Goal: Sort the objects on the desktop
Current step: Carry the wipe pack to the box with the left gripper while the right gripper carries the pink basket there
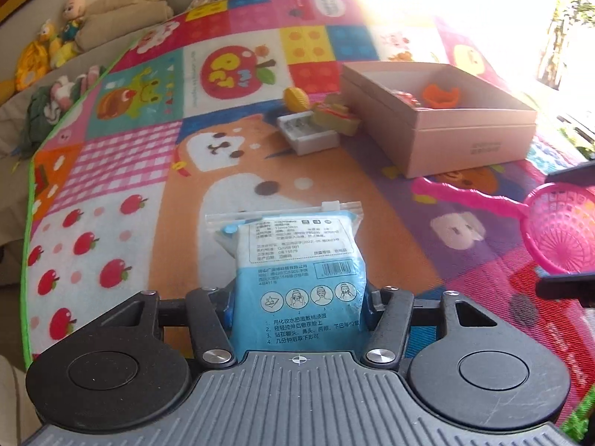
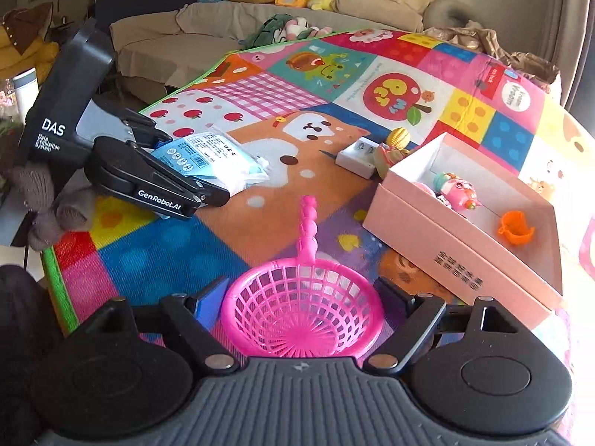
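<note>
My left gripper [image 1: 297, 308] is shut on a blue and white sealed packet [image 1: 297, 260], which also shows in the right wrist view [image 2: 212, 160], held by the left gripper [image 2: 186, 182]. My right gripper [image 2: 303, 297] has its fingers on both sides of a pink toy strainer [image 2: 303, 308], which also shows in the left wrist view [image 1: 561, 230]; its handle points away. A pink open box [image 2: 465, 245] holds a pink toy figure [image 2: 455, 189] and an orange cup [image 2: 515, 226]; the box also shows in the left wrist view [image 1: 465, 137].
A white battery charger [image 2: 357, 156], a yellow ribbed toy [image 2: 398, 135] and a toy sandwich [image 1: 334, 113] lie left of the box on a colourful play mat [image 2: 297, 85]. A beige sofa [image 2: 223, 22] with plush toys stands behind.
</note>
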`<state>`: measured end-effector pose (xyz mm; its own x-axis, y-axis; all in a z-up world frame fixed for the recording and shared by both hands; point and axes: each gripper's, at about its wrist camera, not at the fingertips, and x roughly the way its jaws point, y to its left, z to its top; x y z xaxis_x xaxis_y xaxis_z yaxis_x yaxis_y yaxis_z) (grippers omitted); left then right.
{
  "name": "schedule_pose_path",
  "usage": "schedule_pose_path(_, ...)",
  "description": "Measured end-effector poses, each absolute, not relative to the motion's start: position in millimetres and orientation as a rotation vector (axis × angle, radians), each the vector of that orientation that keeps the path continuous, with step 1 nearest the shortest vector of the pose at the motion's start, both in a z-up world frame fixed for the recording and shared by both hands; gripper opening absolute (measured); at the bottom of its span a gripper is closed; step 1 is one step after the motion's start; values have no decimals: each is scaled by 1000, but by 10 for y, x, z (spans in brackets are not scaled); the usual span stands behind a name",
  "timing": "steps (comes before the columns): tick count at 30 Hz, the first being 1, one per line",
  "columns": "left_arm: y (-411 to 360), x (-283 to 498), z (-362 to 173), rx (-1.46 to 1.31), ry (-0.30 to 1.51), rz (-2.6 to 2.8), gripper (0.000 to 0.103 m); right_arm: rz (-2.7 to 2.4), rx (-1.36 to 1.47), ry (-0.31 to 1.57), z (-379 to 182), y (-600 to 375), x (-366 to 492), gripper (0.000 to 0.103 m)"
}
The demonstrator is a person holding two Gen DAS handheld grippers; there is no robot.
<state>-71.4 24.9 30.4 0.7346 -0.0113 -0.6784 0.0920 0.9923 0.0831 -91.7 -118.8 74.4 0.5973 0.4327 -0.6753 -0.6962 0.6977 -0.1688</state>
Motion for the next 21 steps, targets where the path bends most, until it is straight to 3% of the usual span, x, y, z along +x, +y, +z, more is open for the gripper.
schedule_pose_path(13,-584,-584,1388,133,411,-246,61,303,-306,340,1786,-2214,-1167,84)
schedule_pose_path(21,-1064,594,1369,15,510,-262,61,189,-172,259,2064,-2598,-813,84)
